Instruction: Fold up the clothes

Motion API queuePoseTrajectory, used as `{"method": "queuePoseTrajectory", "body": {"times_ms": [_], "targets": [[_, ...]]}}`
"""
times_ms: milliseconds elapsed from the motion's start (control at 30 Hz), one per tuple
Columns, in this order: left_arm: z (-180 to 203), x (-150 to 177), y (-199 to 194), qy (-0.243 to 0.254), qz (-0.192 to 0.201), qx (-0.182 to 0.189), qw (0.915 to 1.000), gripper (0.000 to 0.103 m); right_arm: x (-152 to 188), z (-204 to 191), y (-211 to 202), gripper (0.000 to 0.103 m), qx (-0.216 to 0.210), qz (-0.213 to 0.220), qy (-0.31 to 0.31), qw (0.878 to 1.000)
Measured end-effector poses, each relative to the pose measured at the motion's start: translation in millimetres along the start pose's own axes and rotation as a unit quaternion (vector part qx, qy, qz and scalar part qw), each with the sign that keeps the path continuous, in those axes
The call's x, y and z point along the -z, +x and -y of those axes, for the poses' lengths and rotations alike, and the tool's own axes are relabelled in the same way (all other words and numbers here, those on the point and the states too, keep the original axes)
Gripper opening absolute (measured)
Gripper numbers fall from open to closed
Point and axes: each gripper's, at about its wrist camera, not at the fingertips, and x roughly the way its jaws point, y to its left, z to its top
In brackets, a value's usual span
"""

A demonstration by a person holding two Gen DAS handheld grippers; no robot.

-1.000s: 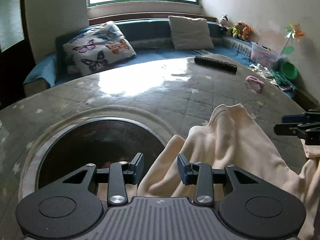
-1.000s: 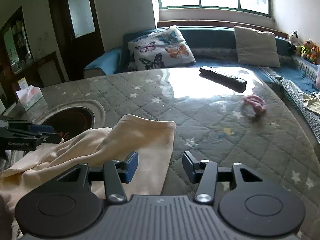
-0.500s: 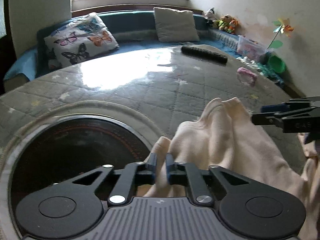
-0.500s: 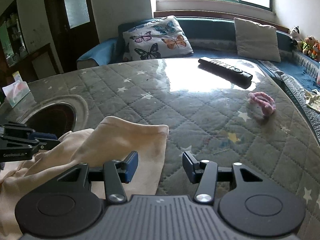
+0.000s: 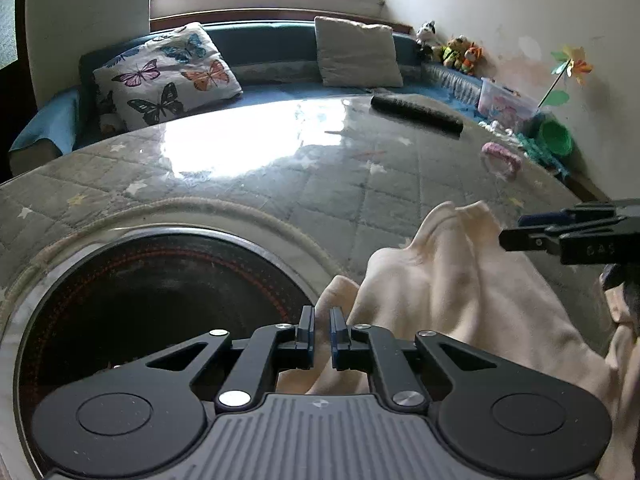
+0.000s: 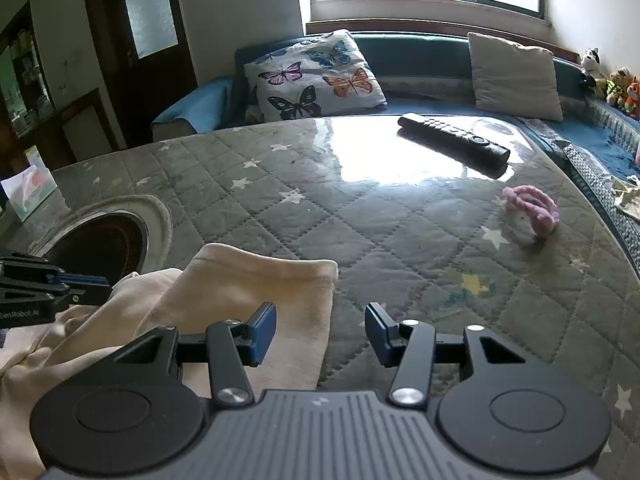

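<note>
The left gripper (image 5: 322,330) points steeply downward, its jaws clamped on a fold of the cream garment (image 5: 460,292) just beside the round dark opening (image 5: 132,304) in the table (image 5: 320,184). The right gripper (image 6: 320,330) points downward at a similar angle, jaws parted and holding nothing, with the garment's right-hand edge lying beneath the gap. The garment lies bunched at the table's near edge. A remote control (image 6: 454,138) rests near the far edge; a pink hair tie (image 6: 530,206) lies near the right edge.
</note>
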Motion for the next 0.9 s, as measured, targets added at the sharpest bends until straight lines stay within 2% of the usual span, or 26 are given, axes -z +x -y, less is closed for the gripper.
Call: {"method": "queuePoseTrajectory", "body": {"times_ms": [133,233,333,500,633,900], "targets": [[0,1,1,0.002,0.000,0.001,1.0000,0.011,-2,-3,2,0.050,-0.003,-0.001,-0.006,1.000],[-1,3,1,0.000,0.000,-0.004,1.0000,0.029,-3,-5,3,0.050,-0.004,-0.001,-0.008,1.000],[-3,4,2,-0.002,-0.004,-0.004,1.0000,0.029,-3,-5,3,0.050,-0.005,-0.001,-0.006,1.000],[-3,5,2,0.000,-0.004,0.004,1.0000,0.024,-3,-5,3,0.050,-0.005,-0.002,-0.008,1.000],[-7,6,1,-0.008,0.001,0.010,0.9999,0.008,-4,-6,4,0.050,-0.004,-0.004,-0.009,1.000],[-30,-3,-18,-0.034,0.046,-0.073,0.9957,0.005,-4,-7,7,0.050,-0.004,-0.006,-0.013,1.000]]}}
